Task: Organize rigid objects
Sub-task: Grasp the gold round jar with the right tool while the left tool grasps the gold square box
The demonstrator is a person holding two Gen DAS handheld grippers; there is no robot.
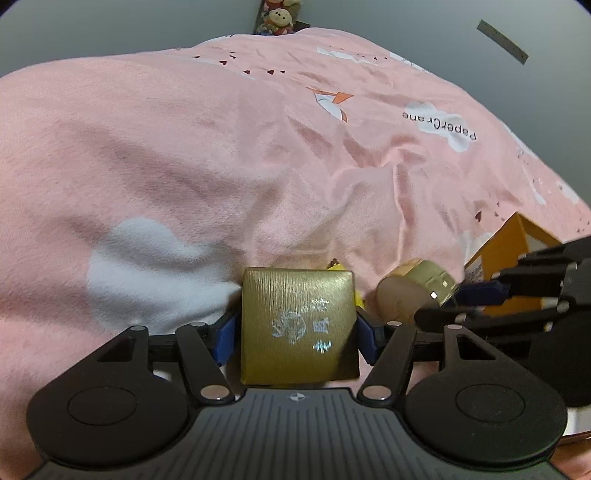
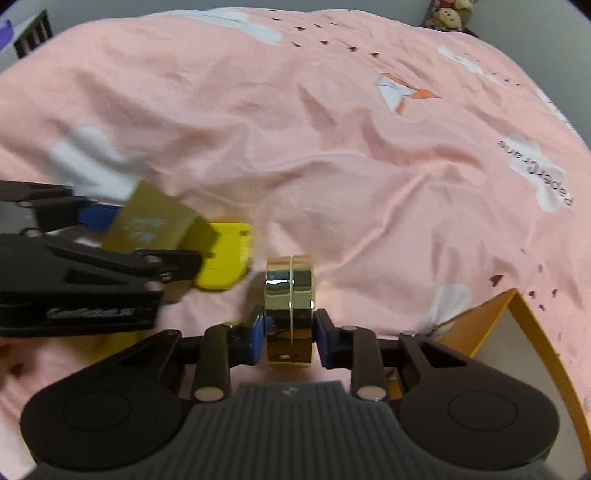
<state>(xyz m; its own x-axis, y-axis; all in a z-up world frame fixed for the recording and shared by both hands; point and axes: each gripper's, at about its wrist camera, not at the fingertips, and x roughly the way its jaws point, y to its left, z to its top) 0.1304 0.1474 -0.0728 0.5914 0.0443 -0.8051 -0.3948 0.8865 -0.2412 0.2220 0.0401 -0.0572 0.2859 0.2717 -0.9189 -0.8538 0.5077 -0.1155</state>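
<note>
My left gripper (image 1: 297,328) is shut on a square gold box (image 1: 297,325) with silver print, held over the pink bedspread. The box also shows at the left of the right wrist view (image 2: 151,221). My right gripper (image 2: 290,334) is shut on a shiny round gold tin (image 2: 290,295), held on edge between the blue pads. The tin also shows in the left wrist view (image 1: 413,291), just right of the box. A yellow object (image 2: 225,254) lies on the bedspread beside the left gripper, partly hidden behind the box.
A pink bedspread (image 1: 184,166) with white cloud prints fills both views. An open orange cardboard box (image 2: 517,332) stands at the right, also seen in the left wrist view (image 1: 509,251). Plush toys (image 1: 277,18) sit at the far edge.
</note>
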